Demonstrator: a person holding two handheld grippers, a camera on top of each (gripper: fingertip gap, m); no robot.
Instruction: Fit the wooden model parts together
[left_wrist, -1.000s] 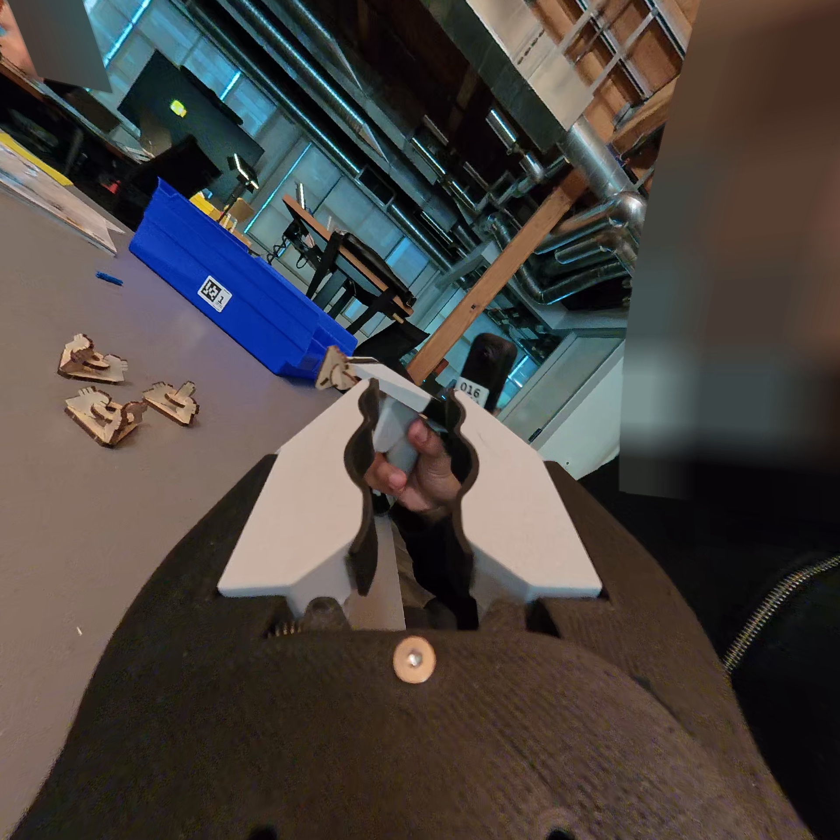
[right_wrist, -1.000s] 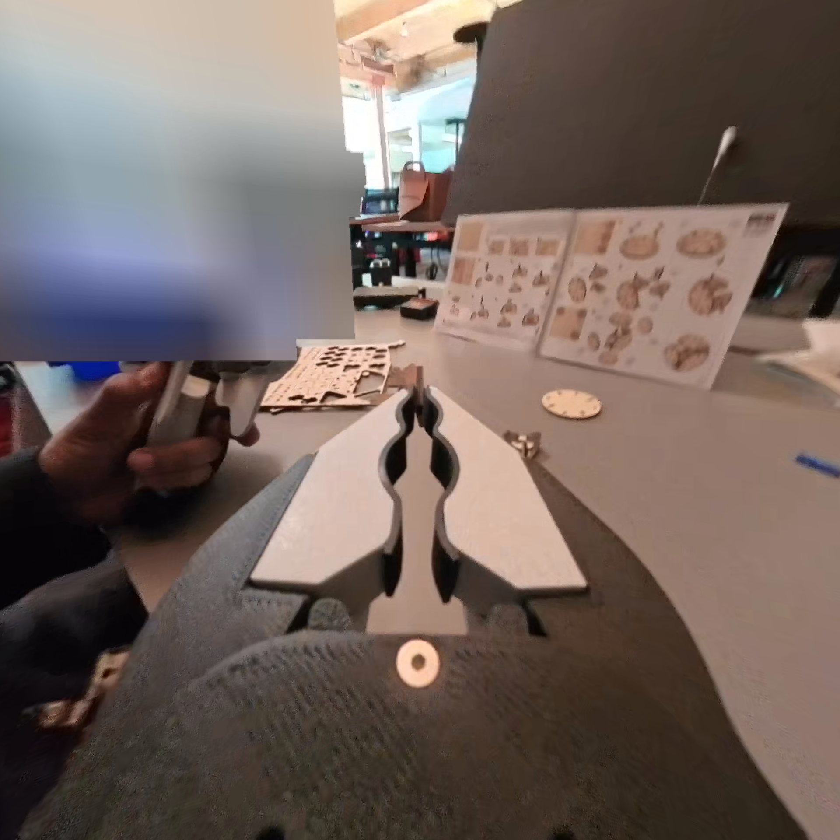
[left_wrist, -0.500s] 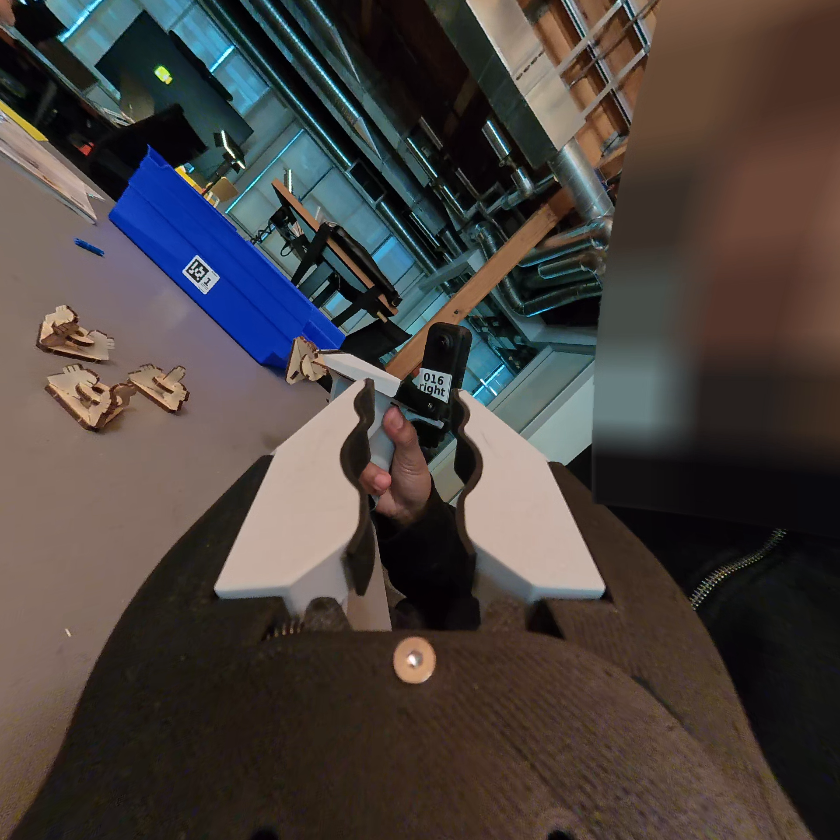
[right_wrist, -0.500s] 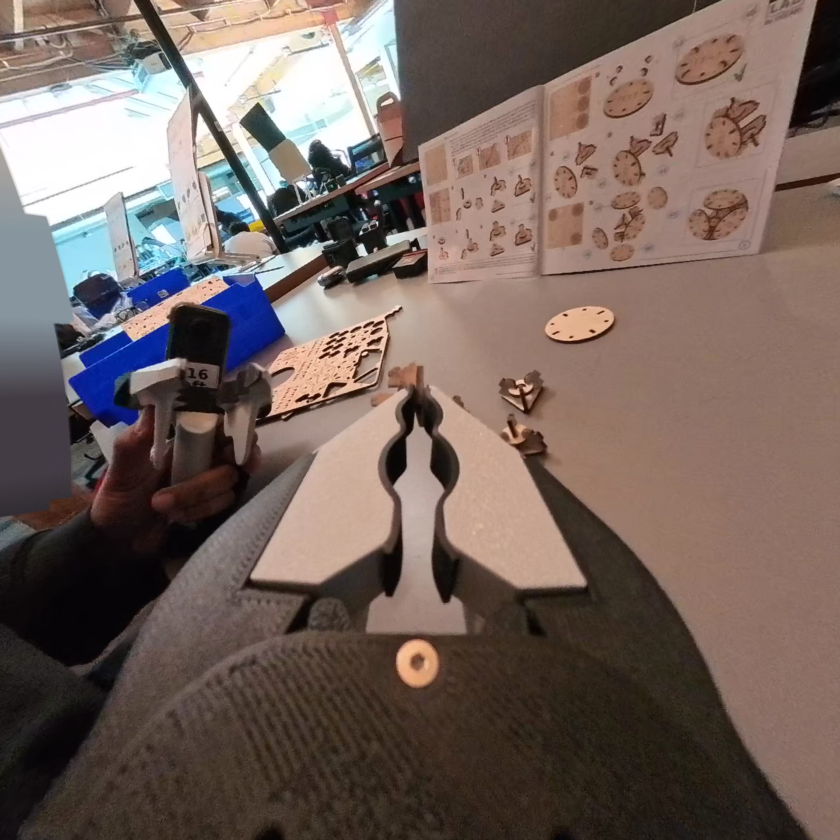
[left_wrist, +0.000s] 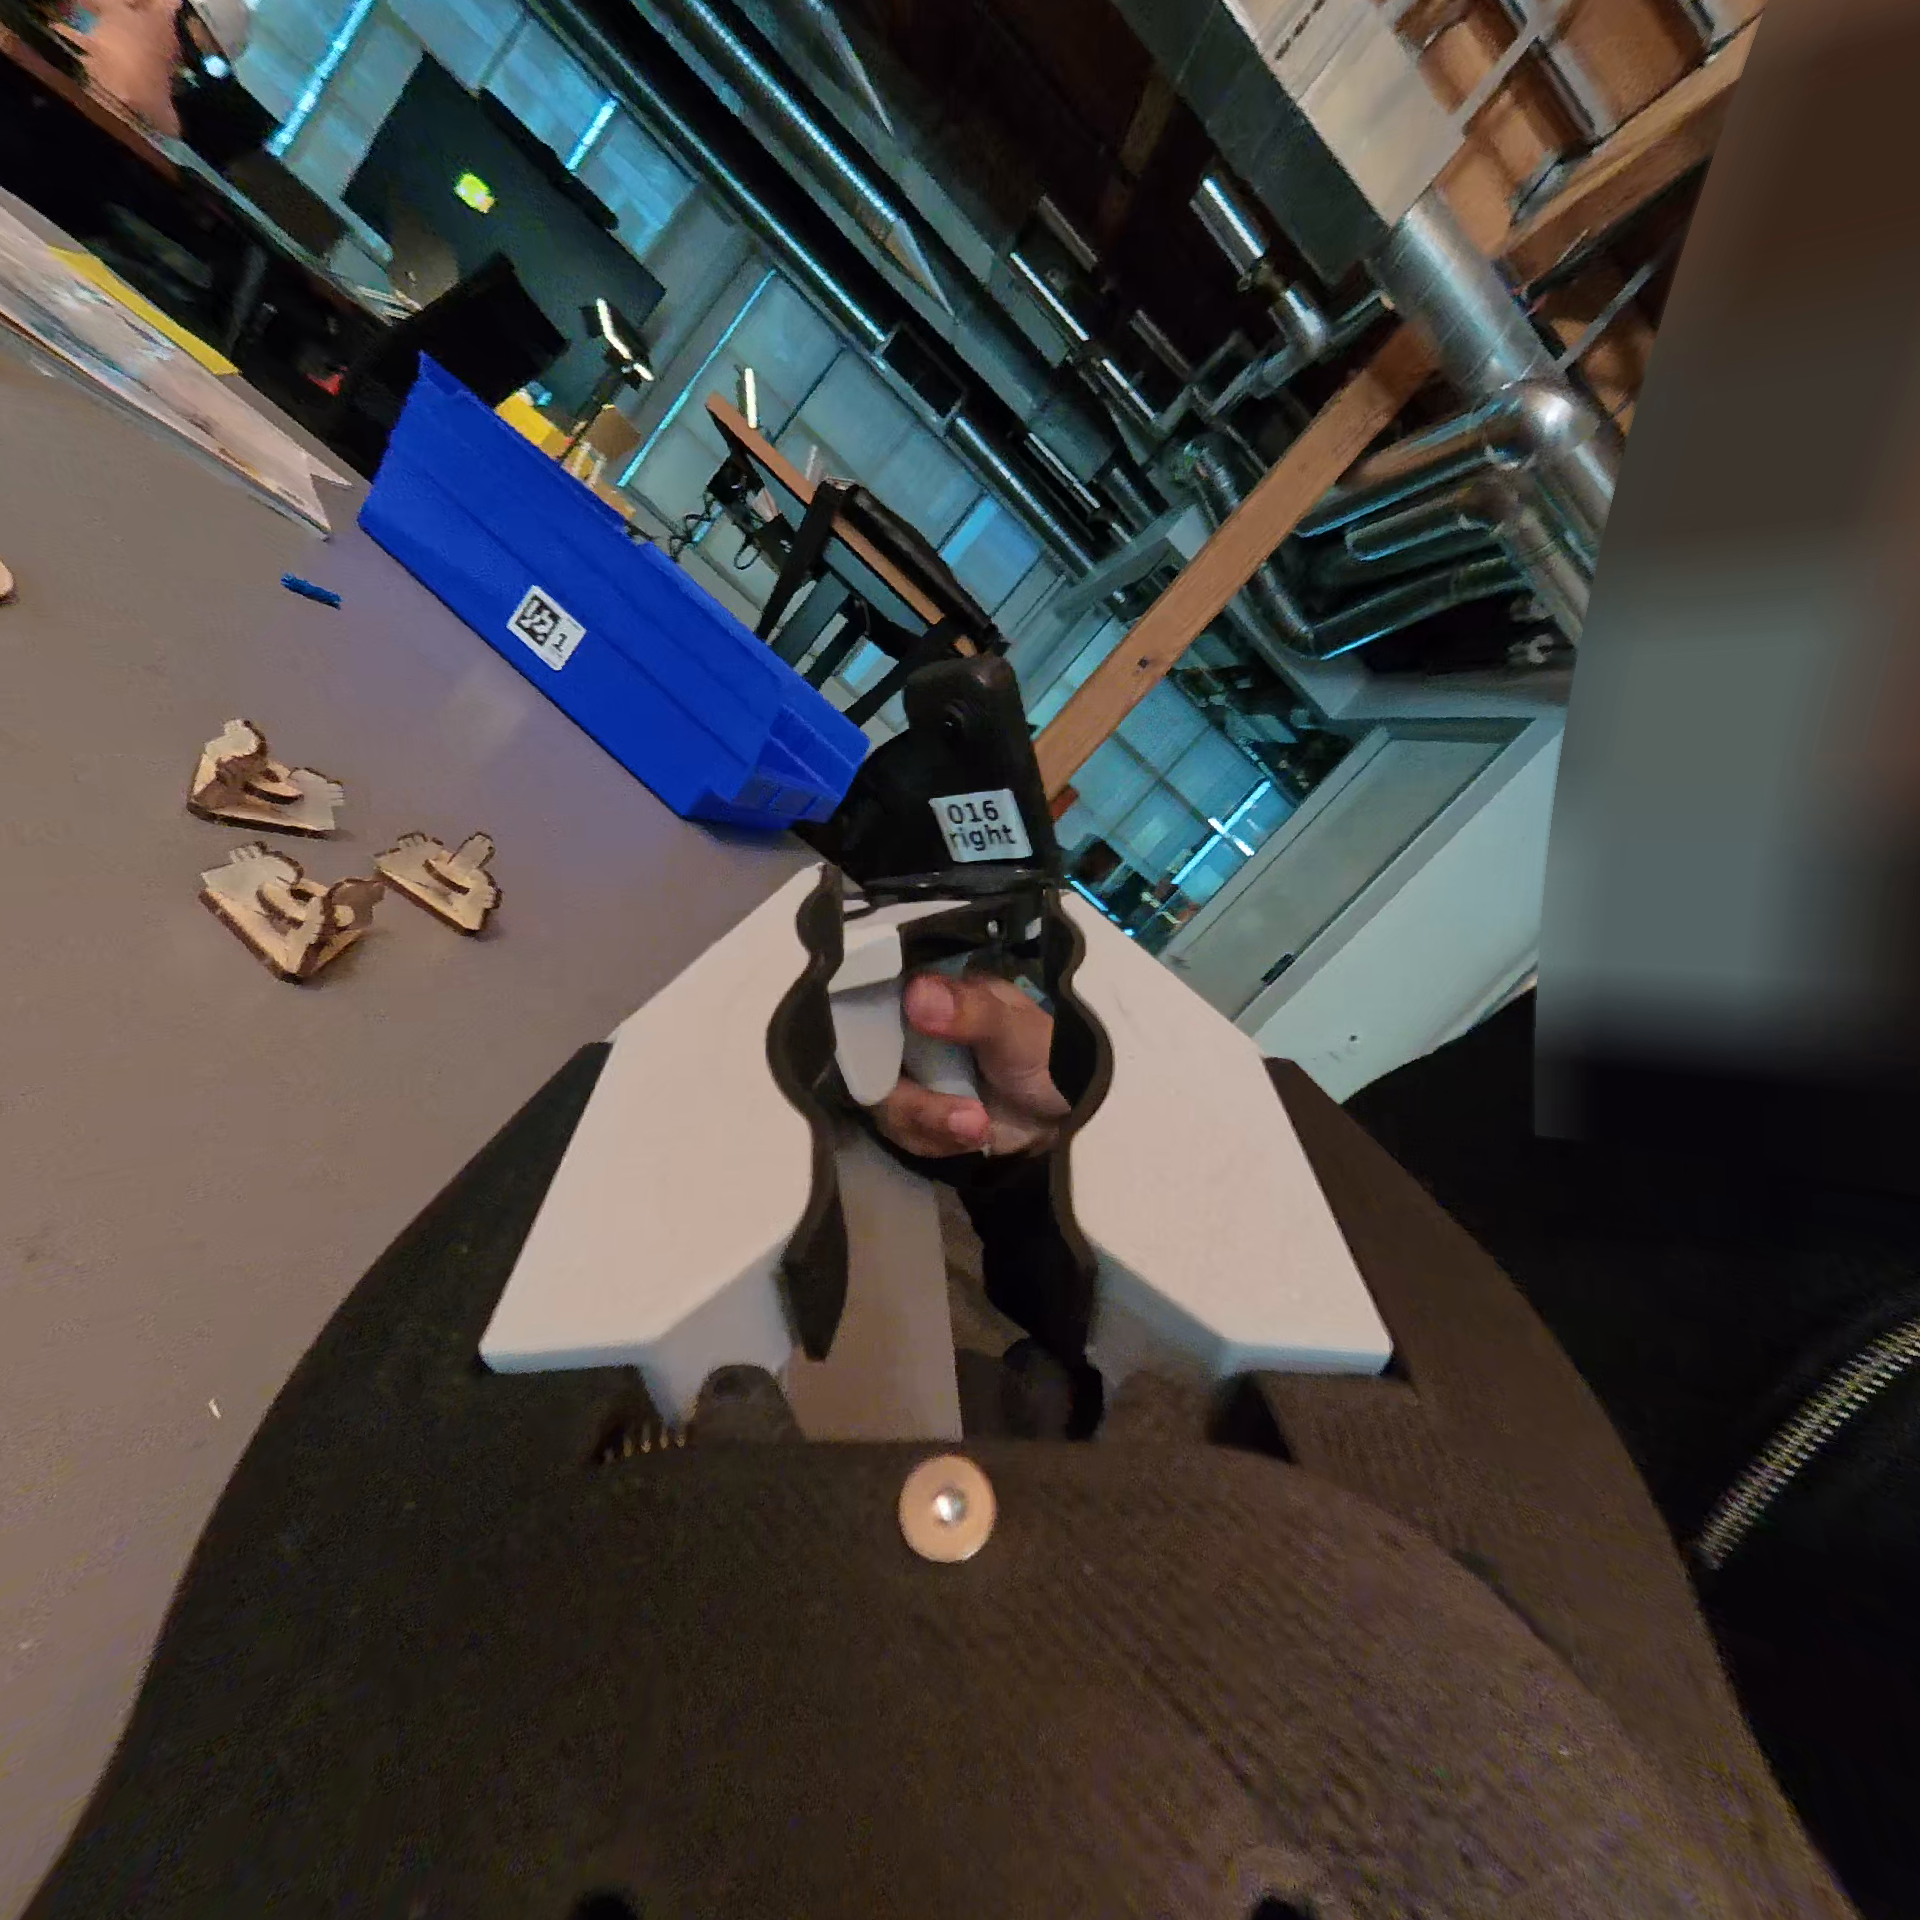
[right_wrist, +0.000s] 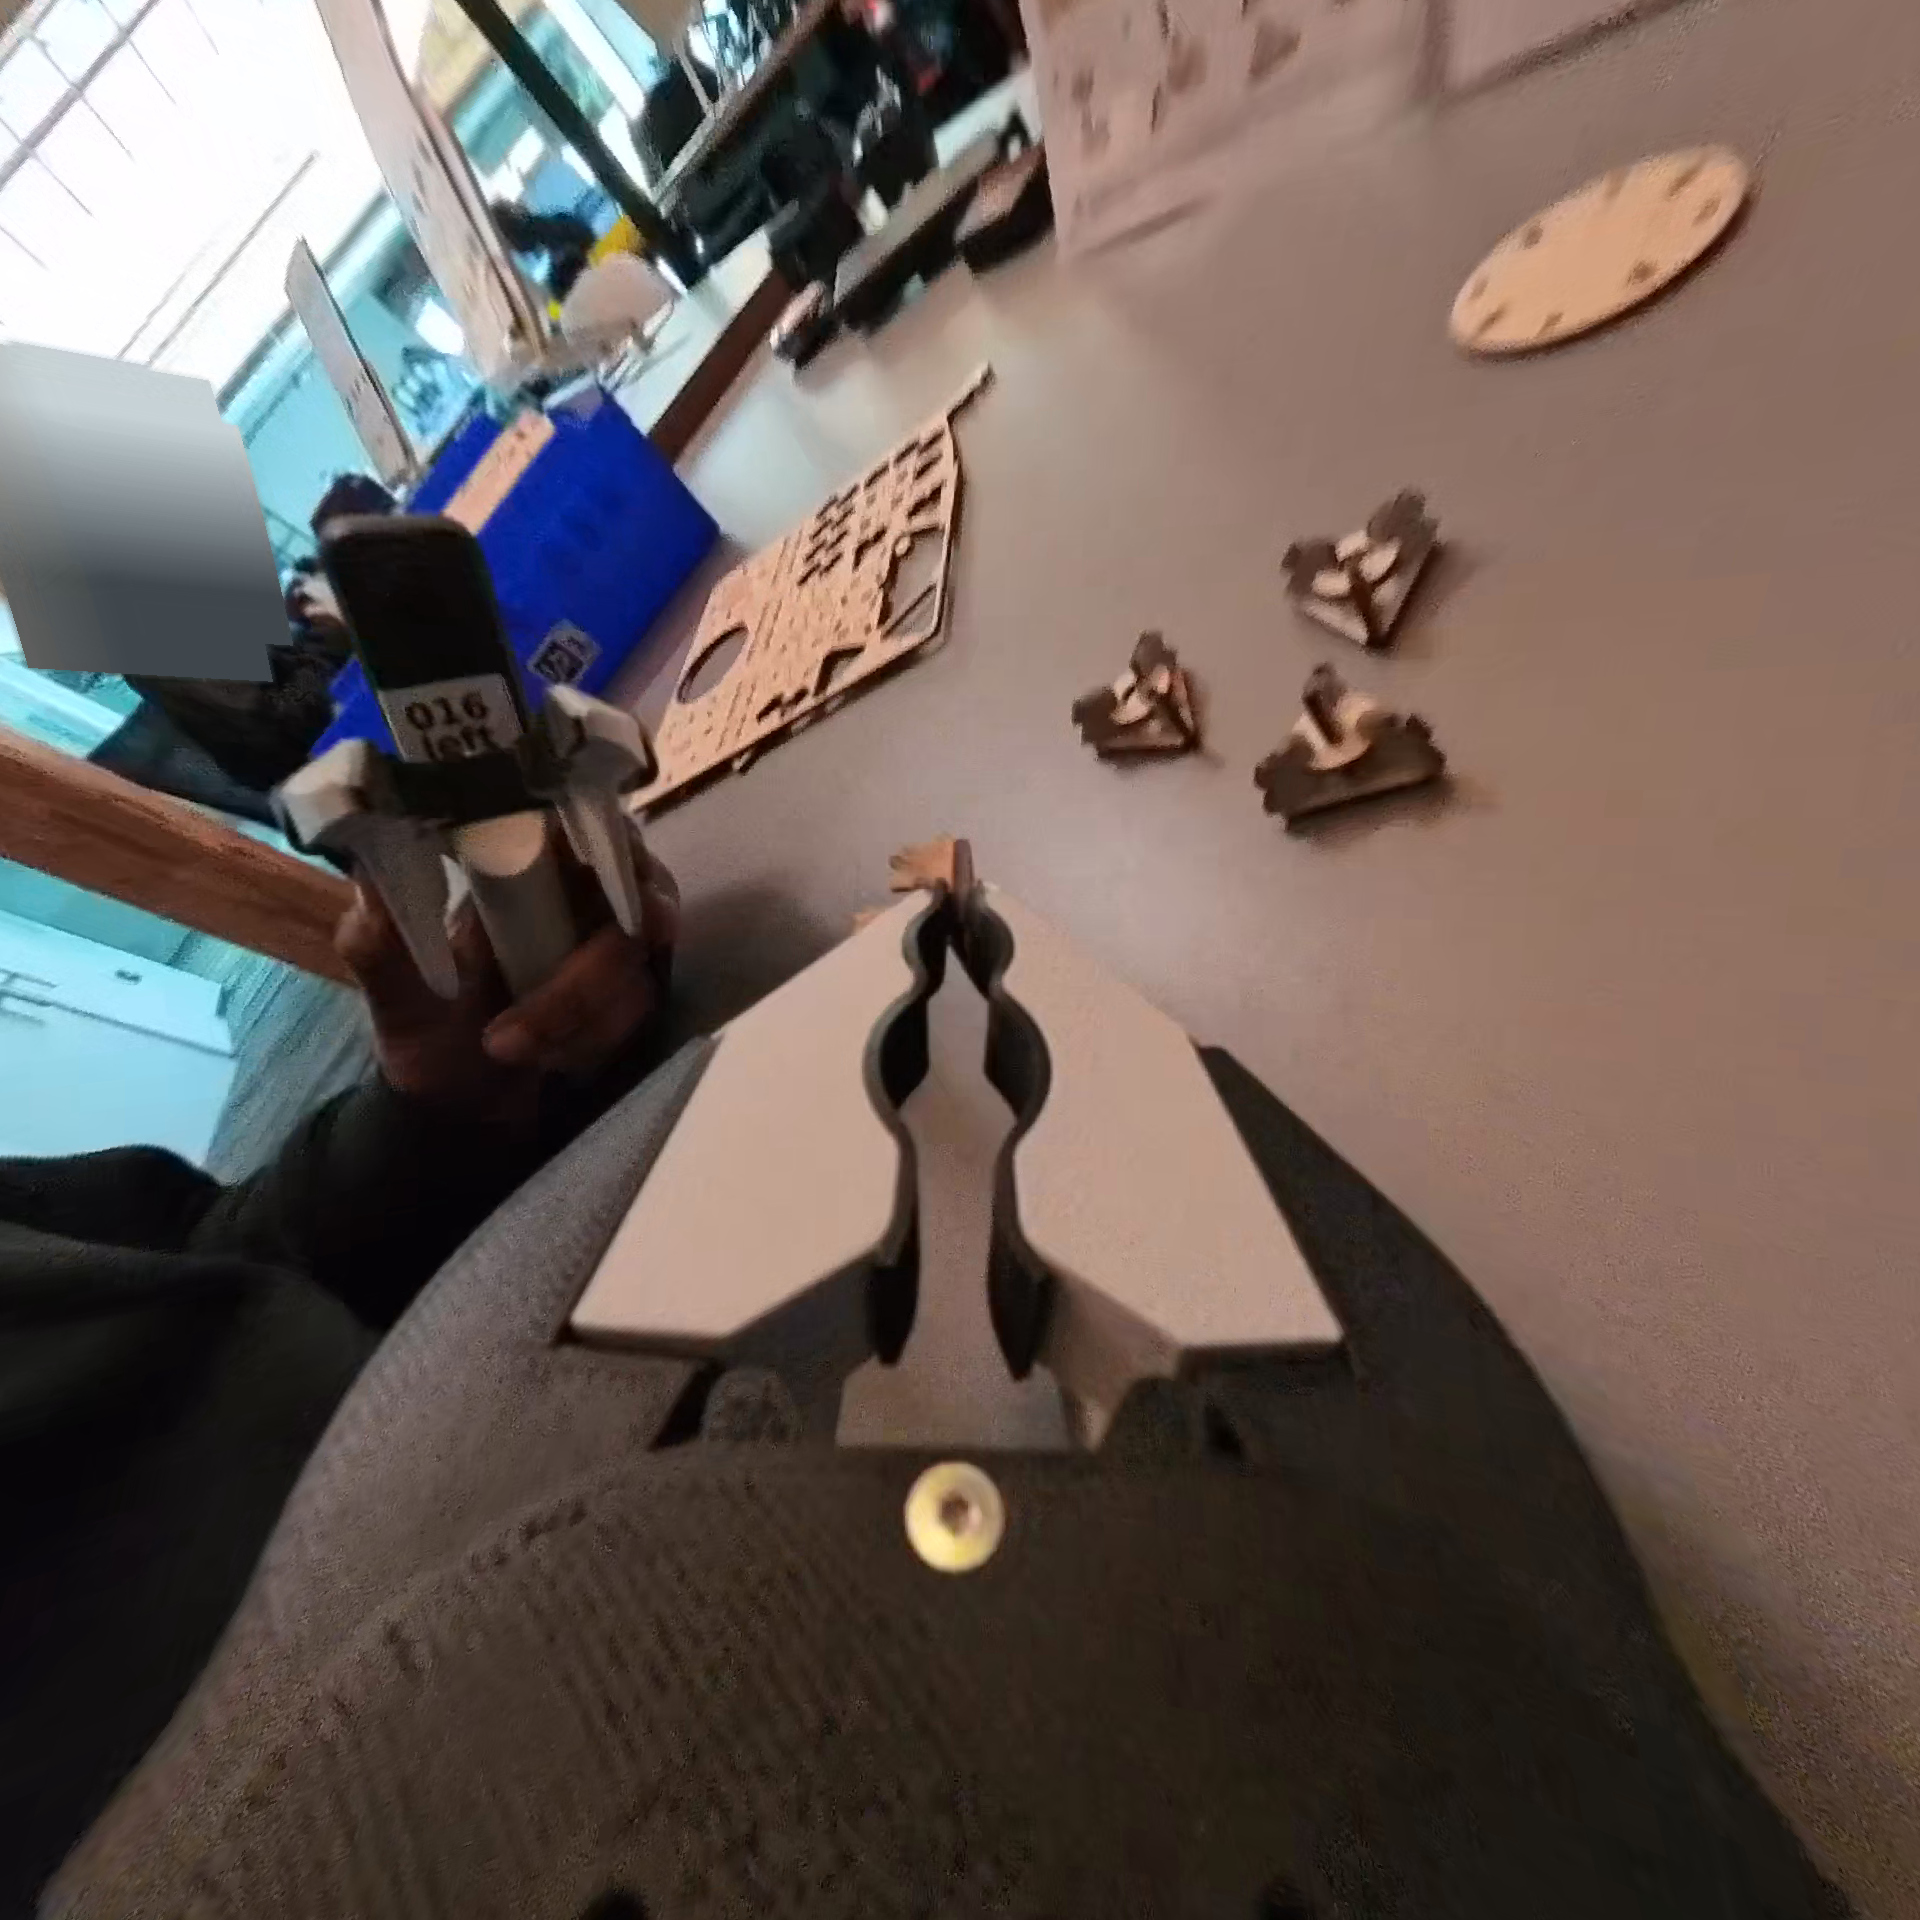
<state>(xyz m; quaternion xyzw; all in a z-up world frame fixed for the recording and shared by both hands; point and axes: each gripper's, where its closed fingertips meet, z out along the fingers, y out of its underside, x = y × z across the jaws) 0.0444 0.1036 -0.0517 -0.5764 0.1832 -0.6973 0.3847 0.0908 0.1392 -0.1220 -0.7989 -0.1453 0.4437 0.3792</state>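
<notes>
Only my right wrist view shows the right gripper (right_wrist: 951, 904) pinching a thin wooden piece (right_wrist: 935, 868) at centre frame; the left view shows my left gripper (left_wrist: 940, 904) spread, bare, blue bin (left_wrist: 613, 623) beyond.

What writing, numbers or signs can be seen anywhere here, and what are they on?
I do not copy writing out; this is where it stands.
White sticker on a black camera, left wrist view: sharp, legible print.
White tag on the blue bin: a square code mark.
Second white sticker on another black camera, right wrist view: legible.
Propped sheets: too blurred.
</notes>
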